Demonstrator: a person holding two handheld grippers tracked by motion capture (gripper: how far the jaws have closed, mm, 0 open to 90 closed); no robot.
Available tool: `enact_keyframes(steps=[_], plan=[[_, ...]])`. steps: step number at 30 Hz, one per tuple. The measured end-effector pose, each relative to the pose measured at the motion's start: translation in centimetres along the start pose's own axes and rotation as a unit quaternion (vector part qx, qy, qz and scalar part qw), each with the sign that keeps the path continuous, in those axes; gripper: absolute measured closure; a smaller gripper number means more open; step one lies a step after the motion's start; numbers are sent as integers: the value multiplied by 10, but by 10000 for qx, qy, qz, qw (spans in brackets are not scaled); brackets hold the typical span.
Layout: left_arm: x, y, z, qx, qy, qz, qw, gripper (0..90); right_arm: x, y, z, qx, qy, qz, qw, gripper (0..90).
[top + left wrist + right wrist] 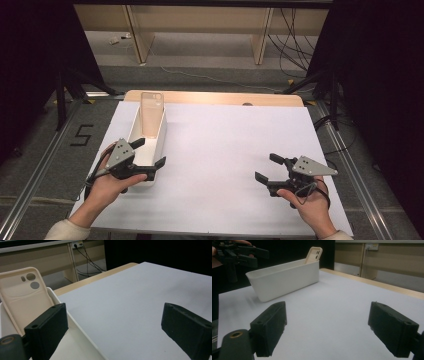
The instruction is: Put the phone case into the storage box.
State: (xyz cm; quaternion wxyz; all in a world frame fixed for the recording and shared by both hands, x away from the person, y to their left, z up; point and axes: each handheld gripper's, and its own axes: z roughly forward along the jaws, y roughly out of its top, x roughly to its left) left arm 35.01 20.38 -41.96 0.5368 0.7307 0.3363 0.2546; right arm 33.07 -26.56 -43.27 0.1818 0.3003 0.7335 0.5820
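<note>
1. The left gripper (148,154) hovers over the near end of the white bin (161,139) at the left of the high view, fingers spread wide and gripping nothing. One finger sits over the bin's inside, the other outside its right wall.
2. The right gripper (266,169) hangs low over the white sheet (225,150) on the worktop at the lower right, fingers equally spread and empty, well apart from the bin.
3. The phone case (151,113) stands on end at the bin's far end, leaning against the end wall, upper left of centre.
4. To take the case cleanly, I would judge the left gripper should travel along the bin toward it, straddle its thin edges, and close gently, since the soft shell may flex or slide.
5. The left gripper view shows the camera cut-outs (33,281) on the case's back up close; from above they are barely legible.
6. The right gripper view shows the bin's outer wall (287,280) side-on, with the case rising above its rim.
</note>
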Motion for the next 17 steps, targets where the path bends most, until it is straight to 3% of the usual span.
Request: enact_keyframes(steps=[17], plan=[[0, -1, -2, -60, 33, -39, 10000, 72, 0, -1, 0, 27, 84, 71, 9999, 166]])
